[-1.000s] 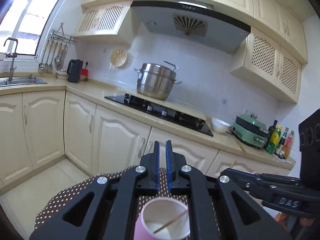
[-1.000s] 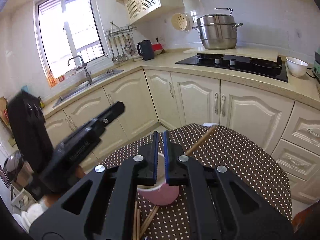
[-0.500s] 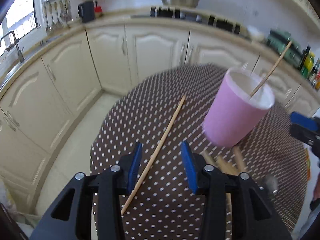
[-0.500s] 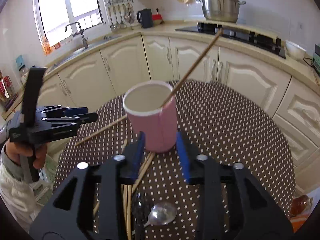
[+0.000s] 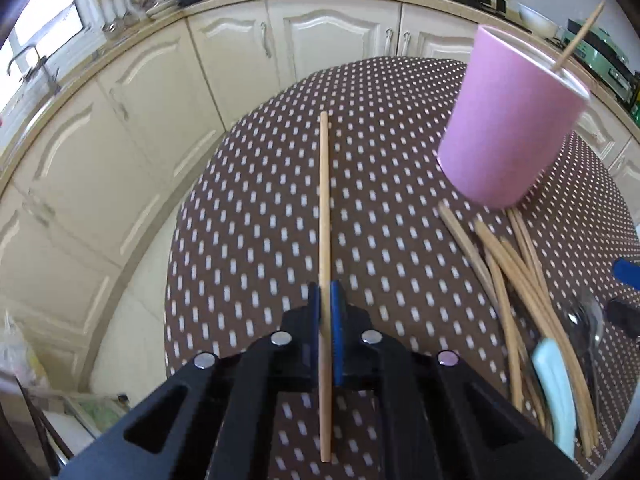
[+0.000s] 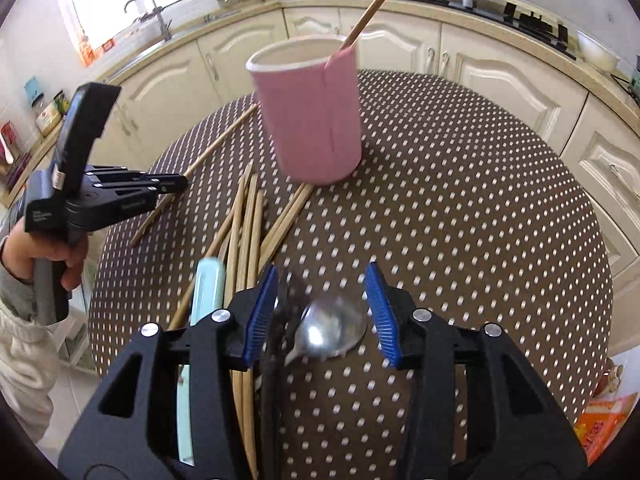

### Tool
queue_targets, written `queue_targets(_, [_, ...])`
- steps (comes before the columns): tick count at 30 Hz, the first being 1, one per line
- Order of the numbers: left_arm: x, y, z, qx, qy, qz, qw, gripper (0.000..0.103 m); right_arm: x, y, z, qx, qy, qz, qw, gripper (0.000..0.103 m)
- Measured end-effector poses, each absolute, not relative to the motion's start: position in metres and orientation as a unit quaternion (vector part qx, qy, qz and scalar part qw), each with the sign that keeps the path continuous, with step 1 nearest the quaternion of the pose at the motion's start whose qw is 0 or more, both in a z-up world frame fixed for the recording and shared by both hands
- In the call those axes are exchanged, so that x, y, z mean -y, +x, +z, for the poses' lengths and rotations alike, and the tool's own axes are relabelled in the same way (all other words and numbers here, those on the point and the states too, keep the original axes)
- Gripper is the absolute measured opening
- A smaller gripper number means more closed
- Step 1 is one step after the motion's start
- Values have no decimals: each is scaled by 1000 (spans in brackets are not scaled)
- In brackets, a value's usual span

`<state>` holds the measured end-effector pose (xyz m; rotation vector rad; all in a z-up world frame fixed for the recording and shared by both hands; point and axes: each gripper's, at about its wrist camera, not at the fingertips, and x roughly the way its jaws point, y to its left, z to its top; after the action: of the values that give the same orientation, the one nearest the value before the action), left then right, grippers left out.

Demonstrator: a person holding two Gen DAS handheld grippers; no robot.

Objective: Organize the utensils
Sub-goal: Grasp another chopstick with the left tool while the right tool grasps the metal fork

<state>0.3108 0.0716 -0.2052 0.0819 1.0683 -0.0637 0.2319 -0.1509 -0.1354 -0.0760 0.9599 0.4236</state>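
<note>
A pink cup (image 5: pixel 512 128) (image 6: pixel 312 120) stands on the round dotted table (image 5: pixel 260 220) with one chopstick (image 6: pixel 376 4) leaning in it. My left gripper (image 5: pixel 325 300) (image 6: pixel 178 184) is shut on a single chopstick (image 5: pixel 324 200) that lies flat on the cloth, left of the cup. Several loose chopsticks (image 5: pixel 516 280) (image 6: pixel 244 224) lie in a pile in front of the cup, with a pale teal handle (image 6: pixel 206 288) among them. My right gripper (image 6: pixel 320 308) is open low over a metal spoon (image 6: pixel 332 328), whose bowl lies between the fingers beside a dark utensil (image 6: pixel 284 300).
Cream kitchen cabinets (image 5: pixel 332 36) curve round behind the table, with floor between them and its edge. A person's hand (image 6: pixel 60 256) holds the left gripper at the table's left rim. An orange packet (image 6: pixel 600 420) lies off the table's right side.
Both grippers have sunk towards the table and tipped downward. The left one opened around the lone chopstick and then closed on it. The right one opened and came down over the spoon.
</note>
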Motion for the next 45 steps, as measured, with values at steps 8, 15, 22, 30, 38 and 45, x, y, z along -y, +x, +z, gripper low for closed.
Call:
queue_targets(8, [-62, 248, -203, -529, -1, -56, 847, 6, 142, 206, -153, -489, -67, 209, 844, 45])
queue_targets(15, [-47, 218, -203, -544, -18, -88, 835, 7, 147, 195, -160, -505, -64, 213, 834, 33])
queue_targets(22, [-45, 246, -201, -548, -3, -63, 834, 26, 151, 194, -161, -525, -80, 203, 823, 31])
queue_targets(30, [-29, 278, -197, -541, 11, -62, 839, 6, 159, 212, -164, -523, -59, 218, 822, 12])
queue_targets(38, [-43, 251, -162, -458, -39, -90, 883, 5, 187, 212, -127, -466, -4, 235, 853, 12])
queue_targets(45, [-22, 234, -99, -314, -54, -126, 939, 5, 194, 227, -85, -376, 55, 250, 891, 12])
